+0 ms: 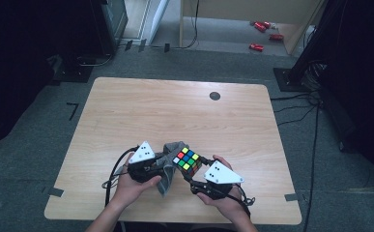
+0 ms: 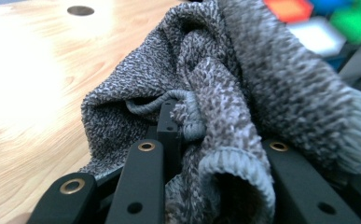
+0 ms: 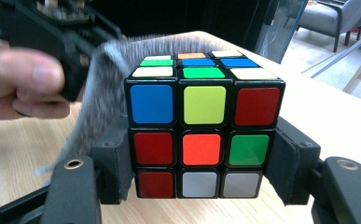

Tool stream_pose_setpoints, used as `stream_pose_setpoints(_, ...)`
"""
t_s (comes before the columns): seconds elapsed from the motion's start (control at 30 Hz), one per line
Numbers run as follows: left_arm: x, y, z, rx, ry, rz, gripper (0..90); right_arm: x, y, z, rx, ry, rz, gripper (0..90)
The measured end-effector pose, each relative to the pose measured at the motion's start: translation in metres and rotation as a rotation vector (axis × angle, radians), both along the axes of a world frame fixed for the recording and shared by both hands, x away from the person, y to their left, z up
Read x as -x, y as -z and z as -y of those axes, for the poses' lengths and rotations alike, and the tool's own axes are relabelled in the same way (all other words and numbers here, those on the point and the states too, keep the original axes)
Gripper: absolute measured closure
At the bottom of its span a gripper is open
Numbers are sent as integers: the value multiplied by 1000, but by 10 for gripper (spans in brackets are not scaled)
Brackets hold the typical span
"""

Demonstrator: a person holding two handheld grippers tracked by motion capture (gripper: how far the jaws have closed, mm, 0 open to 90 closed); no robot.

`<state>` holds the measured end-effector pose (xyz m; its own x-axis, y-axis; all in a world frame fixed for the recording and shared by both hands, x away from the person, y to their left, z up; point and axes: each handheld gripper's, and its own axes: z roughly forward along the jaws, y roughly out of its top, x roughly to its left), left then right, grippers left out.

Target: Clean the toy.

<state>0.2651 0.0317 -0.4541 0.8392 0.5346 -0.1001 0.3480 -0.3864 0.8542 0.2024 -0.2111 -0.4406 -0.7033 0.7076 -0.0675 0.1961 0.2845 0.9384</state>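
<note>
A scrambled colour cube (image 1: 187,161) (image 3: 204,126) is held above the near part of the wooden table (image 1: 175,116). My right gripper (image 1: 199,169) (image 3: 201,168) is shut on it, one pad on each side. A grey knitted cloth (image 1: 167,164) (image 2: 243,93) (image 3: 99,93) drapes against the cube's left side. My left gripper (image 1: 161,164) (image 2: 178,126) is shut on a fold of that cloth, which bunches over its jaws. In the right gripper view the left gripper and its hand (image 3: 24,79) are just left of the cube. In the left gripper view blurred cube faces (image 2: 318,23) sit behind the cloth.
A dark round cable hole (image 1: 215,95) (image 2: 80,10) lies in the tabletop at the far right. Cables trail from both grippers over the near edge. Beyond the table are dark equipment, floor cables and small red objects (image 1: 264,34) on the floor.
</note>
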Motion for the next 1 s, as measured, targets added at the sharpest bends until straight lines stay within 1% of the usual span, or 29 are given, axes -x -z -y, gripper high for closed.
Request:
stream_pose_setpoints(0.03,1,1,1,-33,-7,20,702,0,-1,1,-5,3,2,345)
stream_pose_setpoints(0.07,1,1,2,-56,-17,40,702,0,-1,1,-5,3,2,345)
stream_pose_setpoints(0.1,1,0,0,-59,-27,49,698,0,-1,1,-6,5,1,346)
stream_pose_setpoints(0.17,-1,-2,-6,-30,-51,46,695,0,-1,1,-3,5,1,345)
stream_pose_setpoints(0.23,-3,-7,-14,25,-83,46,695,-1,0,1,-1,3,-1,345)
stream_pose_setpoints(0.27,-3,-10,-19,70,-98,56,696,-1,1,1,0,5,-3,345)
stream_pose_setpoints(0.3,-3,-13,-22,95,-104,66,696,-1,2,0,7,4,-6,345)
stream_pose_setpoints(0.33,-3,-15,-26,131,-104,80,697,-1,3,0,12,3,-5,345)
stream_pose_setpoints(0.4,-1,-20,-33,198,-86,98,698,-2,5,-2,16,3,-10,345)
stream_pose_setpoints(0.43,-1,-21,-34,231,-64,95,699,-2,5,-3,19,0,-13,346)
stream_pose_setpoints(0.47,-1,-21,-35,251,-38,89,699,-1,6,-4,20,-1,-13,345)
stream_pose_setpoints(0.5,0,-20,-33,263,-18,88,702,-1,6,-5,20,-3,-12,345)
stream_pose_setpoints(0.53,1,-19,-30,254,2,86,705,-1,6,-6,18,-6,-10,345)
stream_pose_setpoints(0.6,2,-17,-25,236,11,88,719,0,5,-8,14,-10,-7,345)
stream_pose_setpoints(0.63,2,-16,-25,238,13,82,728,0,5,-8,20,-8,-6,345)
stream_pose_setpoints(0.67,1,-15,-25,246,21,65,733,0,6,-8,24,-6,-6,345)
stream_pose_setpoints(0.77,-3,-13,-26,255,40,29,738,0,6,-7,22,-9,-9,345)
stream_pose_setpoints(1.0,-7,-8,-27,286,48,-24,736,1,5,-7,23,-5,-2,345)
